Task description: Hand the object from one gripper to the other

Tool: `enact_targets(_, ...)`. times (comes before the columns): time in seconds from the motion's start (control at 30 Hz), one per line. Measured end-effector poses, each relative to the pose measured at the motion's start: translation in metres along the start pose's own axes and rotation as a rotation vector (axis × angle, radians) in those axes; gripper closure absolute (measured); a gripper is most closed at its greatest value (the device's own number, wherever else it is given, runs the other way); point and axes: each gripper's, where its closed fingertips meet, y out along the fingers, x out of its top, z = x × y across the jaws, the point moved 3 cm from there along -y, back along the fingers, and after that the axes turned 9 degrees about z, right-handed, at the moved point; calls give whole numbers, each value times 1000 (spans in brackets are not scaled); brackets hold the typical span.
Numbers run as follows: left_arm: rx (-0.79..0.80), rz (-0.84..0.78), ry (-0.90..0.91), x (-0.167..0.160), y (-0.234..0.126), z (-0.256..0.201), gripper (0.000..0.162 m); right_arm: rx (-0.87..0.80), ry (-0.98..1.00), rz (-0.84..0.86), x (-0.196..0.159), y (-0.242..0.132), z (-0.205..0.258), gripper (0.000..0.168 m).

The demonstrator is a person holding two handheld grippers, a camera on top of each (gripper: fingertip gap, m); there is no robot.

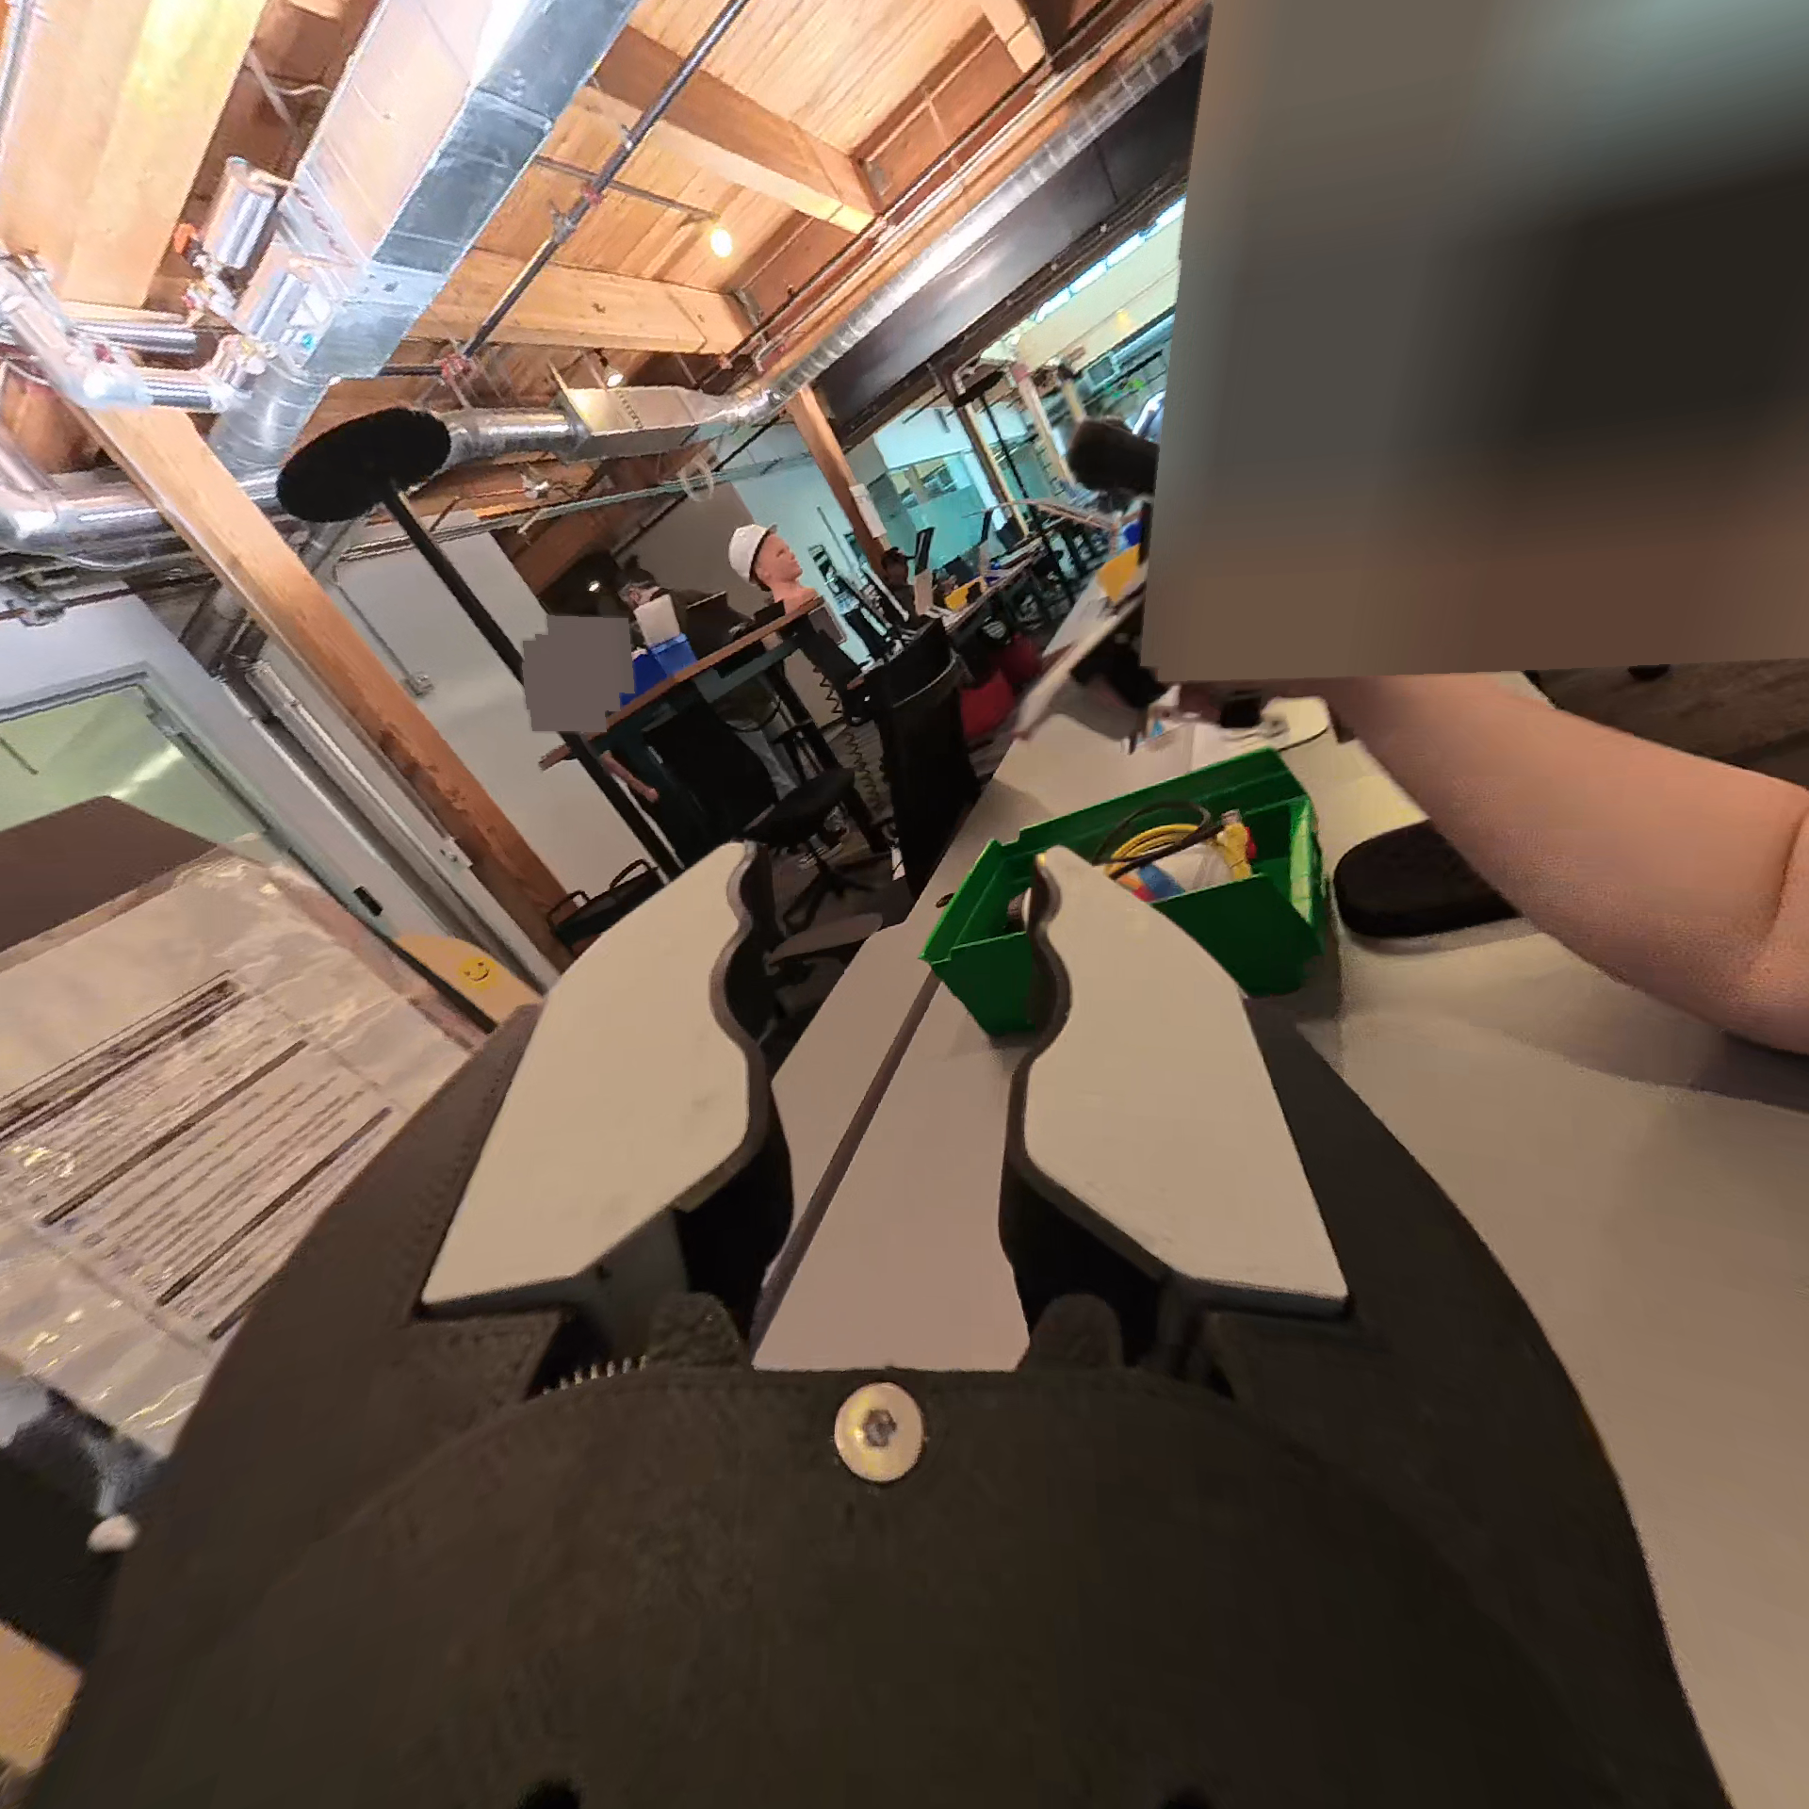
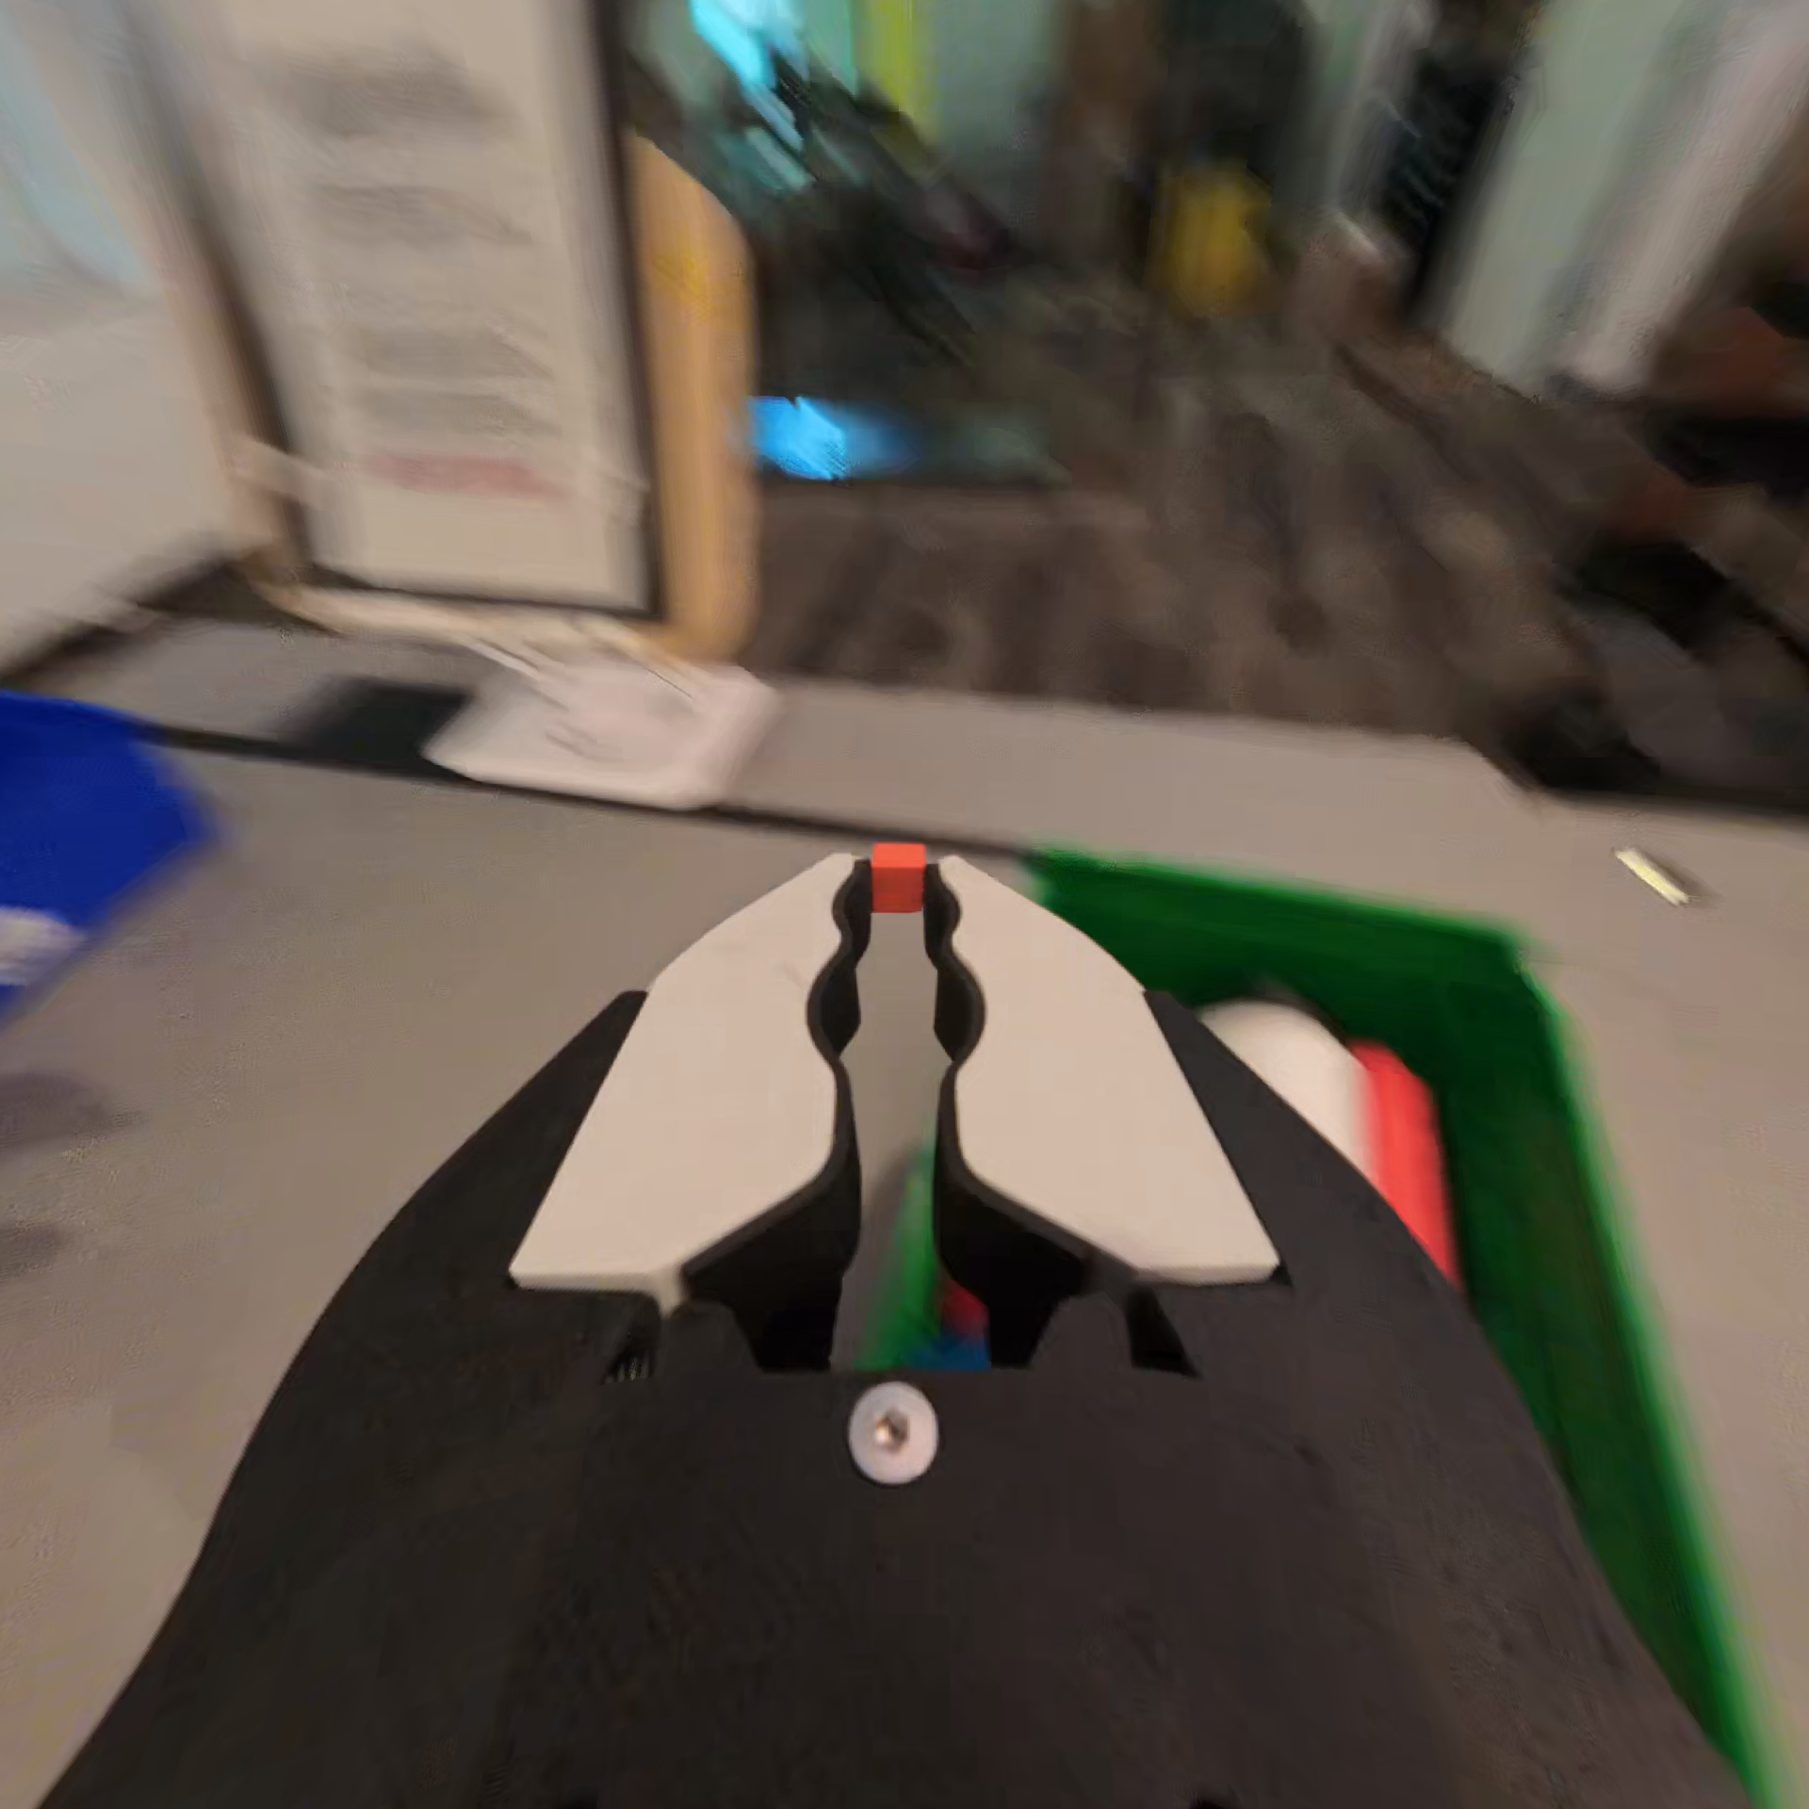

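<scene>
My right gripper (image 2: pixel 899 871) is shut on a small red cube (image 2: pixel 898 879), pinched at the very tips of its grey fingers, held above the grey table (image 2: pixel 411 979). The right wrist view is motion-blurred. My left gripper (image 1: pixel 896 866) is open and empty, its grey fingers wide apart, tilted above the table's edge. The red cube does not show in the left wrist view. The right gripper itself is not seen there; only a bare forearm (image 1: pixel 1605 881) reaches in from the right.
A green bin (image 1: pixel 1243 910) holding cables and small parts stands on the table; it also shows in the right wrist view (image 2: pixel 1488 1057), beside and below the right gripper. A blue container (image 2: pixel 78 842) sits at left. Papers (image 2: pixel 607 734) lie at the table's far edge.
</scene>
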Motion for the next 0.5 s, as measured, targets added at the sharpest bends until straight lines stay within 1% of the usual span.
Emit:
enact_targets(0.03,13,21,2,-1,-1,2,113,-61,50,122,-26,1,-30,157)
enact_targets(0.07,17,39,2,-2,-2,3,112,-56,113,221,-51,4,-50,157)
enact_targets(0.1,18,52,4,-2,-3,3,111,-31,170,280,-70,8,-64,157)
enact_targets(0.13,18,61,8,-2,-4,3,111,-22,217,317,-86,13,-76,157)
enact_targets(0.2,24,72,19,-2,-4,2,111,-54,268,388,-111,23,-96,157)
enact_targets(0.27,23,95,25,-3,-4,1,111,-35,272,440,-125,31,-100,157)
enact_targets(0.33,32,132,26,-6,-4,2,108,-13,268,442,-126,34,-98,155)
enact_targets(0.37,44,158,27,-9,-4,3,106,-30,267,420,-122,33,-100,150)
enact_targets(0.4,65,185,28,-11,-6,7,105,-52,261,388,-116,29,-101,146)
enact_targets(0.5,176,265,3,-17,-22,26,104,-104,214,226,-84,8,-98,143)
